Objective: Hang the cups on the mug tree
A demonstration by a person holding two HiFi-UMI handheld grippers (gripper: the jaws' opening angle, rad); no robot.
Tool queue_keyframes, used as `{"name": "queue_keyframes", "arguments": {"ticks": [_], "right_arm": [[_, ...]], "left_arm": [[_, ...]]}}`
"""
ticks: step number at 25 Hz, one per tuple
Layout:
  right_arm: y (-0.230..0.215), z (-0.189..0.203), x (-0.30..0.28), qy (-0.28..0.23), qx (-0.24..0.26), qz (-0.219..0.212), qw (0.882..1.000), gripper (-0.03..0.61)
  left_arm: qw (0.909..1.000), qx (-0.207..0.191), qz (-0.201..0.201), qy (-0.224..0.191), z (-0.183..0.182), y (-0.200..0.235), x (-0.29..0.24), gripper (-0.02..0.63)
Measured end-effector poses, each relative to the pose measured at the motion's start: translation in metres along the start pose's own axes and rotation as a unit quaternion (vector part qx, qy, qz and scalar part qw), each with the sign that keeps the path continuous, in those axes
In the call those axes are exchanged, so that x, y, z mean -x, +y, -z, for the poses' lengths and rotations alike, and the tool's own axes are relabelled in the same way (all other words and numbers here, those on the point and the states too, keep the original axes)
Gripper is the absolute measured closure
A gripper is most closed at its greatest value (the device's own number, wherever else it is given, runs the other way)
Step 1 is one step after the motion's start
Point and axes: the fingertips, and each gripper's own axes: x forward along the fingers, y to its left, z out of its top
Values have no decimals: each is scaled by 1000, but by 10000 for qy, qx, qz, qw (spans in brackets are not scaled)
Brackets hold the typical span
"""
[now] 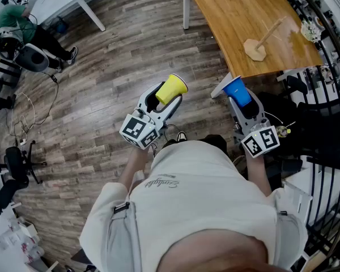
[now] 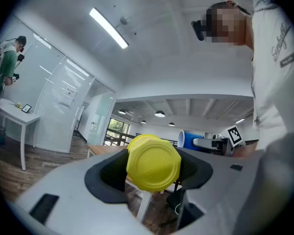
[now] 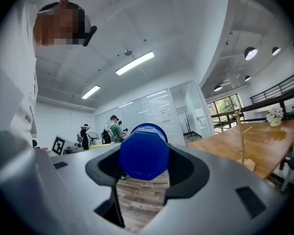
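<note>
**A:** Your left gripper [image 1: 165, 100] was clamped on the yellow cup [image 1: 172, 88], which lay level with its base toward that gripper's camera. Your right gripper [image 1: 242, 103] gripped the blue cup [image 1: 237, 92] the same way.

**B:** And the mug tree?

**A:** The mug tree [image 1: 259, 43] stood on the wooden table [image 1: 226, 16], well apart from both cups, and you stood over the plank floor [image 1: 113, 67]. I'd judge you needed to step closer and present one cup at a time, handle toward a peg. I saw neither handle.

**B:** Any obstacles?

**A:** The white desk [image 1: 59, 1] and seated person [image 1: 11, 16] were far left, well clear. The table's near edge lay between you and the tree. A flower pot [image 1: 310, 32] stood near it, with the black railing [image 1: 328, 95] to its right.
</note>
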Motion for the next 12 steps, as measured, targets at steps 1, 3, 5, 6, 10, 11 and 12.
{"name": "queue_keyframes", "arguments": {"ticks": [1, 3, 5, 6, 10, 11, 12], "right_arm": [[1, 0, 0, 2, 8, 5, 10000, 342], [3, -1, -2, 5, 43, 13, 10000, 342], [4, -1, -5, 14, 94, 26, 10000, 342], [3, -1, -6, 20, 109, 34, 9999, 342], [-2, 3, -9, 47, 158, 71, 9998, 341], [-4, 5, -9, 62, 147, 90, 9998, 341], [-5, 8, -9, 88, 119, 114, 9998, 341]], "left_arm": [[10000, -3, -2, 10, 0, 0, 1, 338], [10000, -51, -17, 58, 0, 2, 4, 338], [9998, -123, -43, 134, 4, 4, 5, 337], [9998, -120, -51, 160, 6, 6, 5, 337], [9997, -9, -63, 232, 16, 13, 1, 337], [9996, 7, -61, 272, 18, 15, -1, 338], [9995, 30, -53, 314, 20, 16, -4, 338]]}}
